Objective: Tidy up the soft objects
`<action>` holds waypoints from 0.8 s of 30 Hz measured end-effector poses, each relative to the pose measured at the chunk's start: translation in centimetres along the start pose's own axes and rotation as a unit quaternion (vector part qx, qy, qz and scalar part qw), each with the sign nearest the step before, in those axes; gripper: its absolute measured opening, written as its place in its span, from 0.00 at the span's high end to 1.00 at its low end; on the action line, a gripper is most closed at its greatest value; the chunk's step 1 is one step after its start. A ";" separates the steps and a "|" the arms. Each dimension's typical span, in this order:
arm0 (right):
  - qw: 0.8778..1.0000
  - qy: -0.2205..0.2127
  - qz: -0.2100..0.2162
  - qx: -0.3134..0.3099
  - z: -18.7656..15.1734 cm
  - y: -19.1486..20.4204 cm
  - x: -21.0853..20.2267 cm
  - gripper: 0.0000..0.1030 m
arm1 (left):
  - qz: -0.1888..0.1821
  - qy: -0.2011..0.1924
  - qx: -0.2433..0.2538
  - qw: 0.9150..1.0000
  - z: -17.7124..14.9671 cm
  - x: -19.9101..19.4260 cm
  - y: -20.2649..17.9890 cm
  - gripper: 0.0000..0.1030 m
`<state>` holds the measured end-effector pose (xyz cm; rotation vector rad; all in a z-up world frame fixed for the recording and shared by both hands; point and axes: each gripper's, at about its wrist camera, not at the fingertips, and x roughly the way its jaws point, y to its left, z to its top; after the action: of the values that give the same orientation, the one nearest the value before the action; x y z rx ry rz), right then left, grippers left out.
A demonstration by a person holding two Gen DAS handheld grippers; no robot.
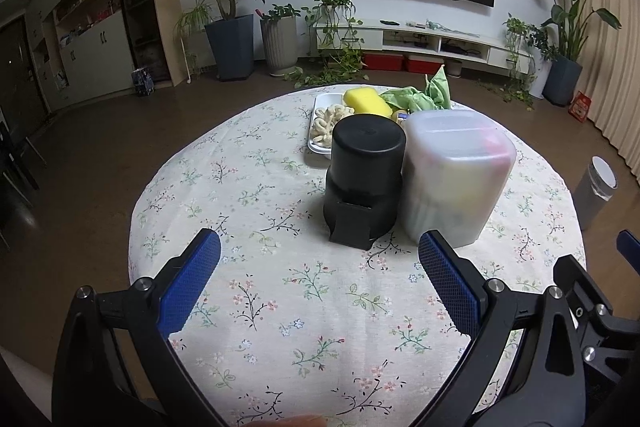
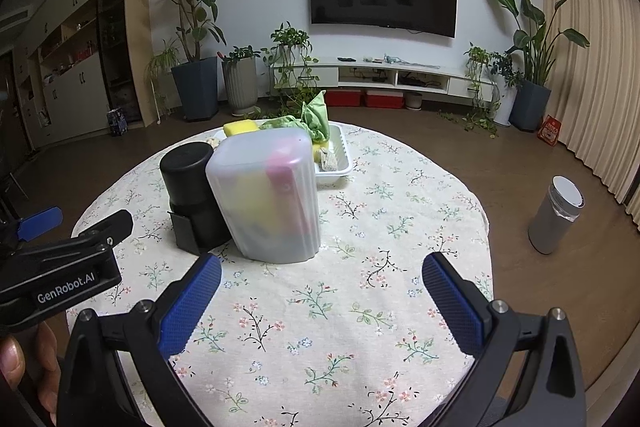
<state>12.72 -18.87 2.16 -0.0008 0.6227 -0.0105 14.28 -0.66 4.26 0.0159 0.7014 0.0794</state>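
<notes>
Black canister (image 1: pixel 362 179): upright on floral counter (image 1: pixel 280 287), touching frosted bin's left side.
Frosted bin (image 1: pixel 456 175): upright, pink and yellow items inside.
White tray (image 2: pixel 340 157): behind both; holds yellow sponge (image 1: pixel 367 101), green cloth (image 1: pixel 420 95).
Left gripper (image 1: pixel 320 267): fingers released, empty.
Right gripper (image 2: pixel 322 287): fingers released, empty.

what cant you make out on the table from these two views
- Contents of the frosted bin: both views, blurred pink and yellow shapes behind its cloudy wall.
- White tray: left wrist view, mostly hidden by the black canister.
- Small items under the green cloth: right wrist view, too small.
</notes>
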 end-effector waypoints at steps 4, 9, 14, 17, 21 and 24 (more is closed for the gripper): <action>1.000 -0.008 -0.001 0.003 0.2 -0.1 -0.4 0.00 | 0.002 0.002 0.003 1.000 -0.3 0.1 0.0 0.02; 1.000 -0.026 -0.002 0.005 0.6 -0.1 -1.2 0.00 | 0.004 0.005 0.004 1.000 -0.4 0.3 -0.1 0.02; 1.000 -0.029 0.000 0.004 0.7 -0.1 -1.2 0.00 | 0.004 0.006 0.000 1.000 -0.6 0.4 0.0 0.02; 1.000 -0.026 0.002 0.003 0.6 -0.1 -1.0 0.00 | -0.001 0.007 0.001 1.000 -0.6 0.4 0.0 0.02; 1.000 -0.029 0.002 0.002 0.6 -0.1 -1.2 0.00 | -0.018 0.016 -0.003 1.000 -0.7 0.6 0.0 0.02; 1.000 -0.030 0.001 0.003 0.6 -0.2 -1.3 0.00 | -0.025 0.019 -0.005 1.000 -0.8 0.7 0.0 0.02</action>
<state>12.01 -19.02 3.43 0.0055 0.5634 -0.0110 14.34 -0.65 3.18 -0.0127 0.7383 0.0353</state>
